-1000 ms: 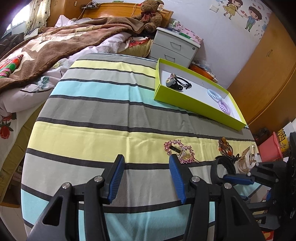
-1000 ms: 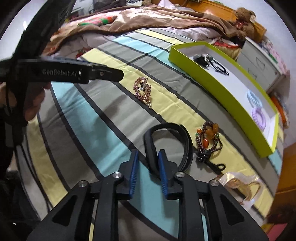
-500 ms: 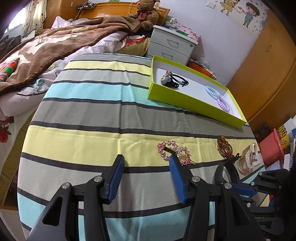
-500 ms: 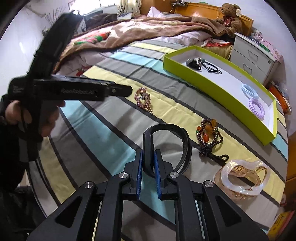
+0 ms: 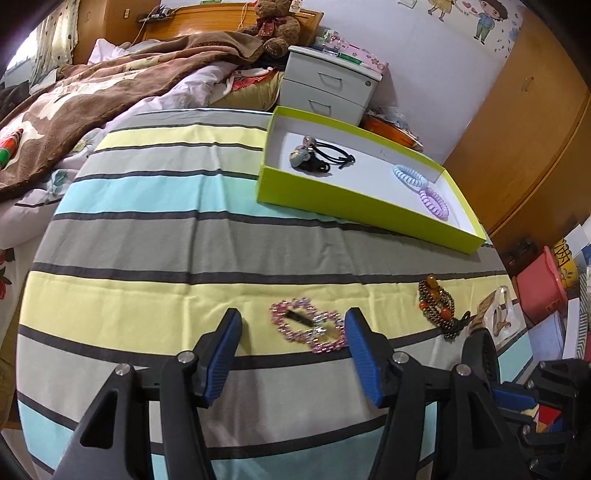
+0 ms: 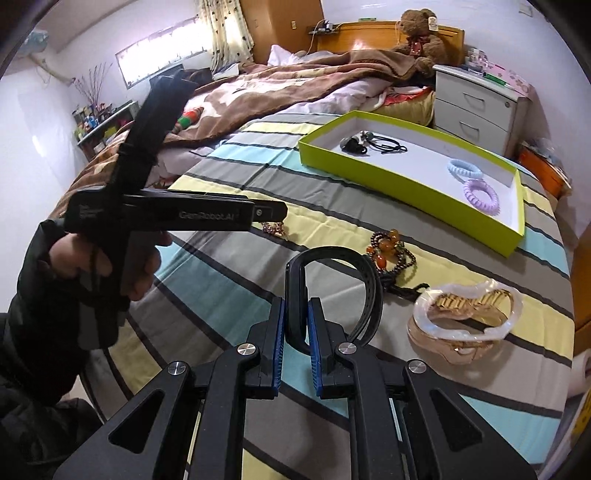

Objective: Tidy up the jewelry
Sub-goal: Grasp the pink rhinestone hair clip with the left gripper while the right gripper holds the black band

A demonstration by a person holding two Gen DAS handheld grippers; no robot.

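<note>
1. Our right gripper [image 6: 296, 334] has just clamped onto the black plastic headband [image 6: 334, 288] and begun lifting it from the striped cloth.
2. Our left gripper [image 5: 293, 356], empty, is opening around the pink rhinestone hair clip [image 5: 308, 328].
3. Both seem bound for the lime-green cardboard tray [image 5: 365, 206].

Teddy bear [image 6: 419, 35] on headboard (brown), white nightstand [image 5: 328, 86] beside.

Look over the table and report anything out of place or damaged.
Nothing looks damaged or spilled. Out of place: the pink rhinestone hair clip, the amber bead bracelet and the gold watch in clear wrap lie loose on the striped cloth, outside the green box that holds the hair ties.
</note>
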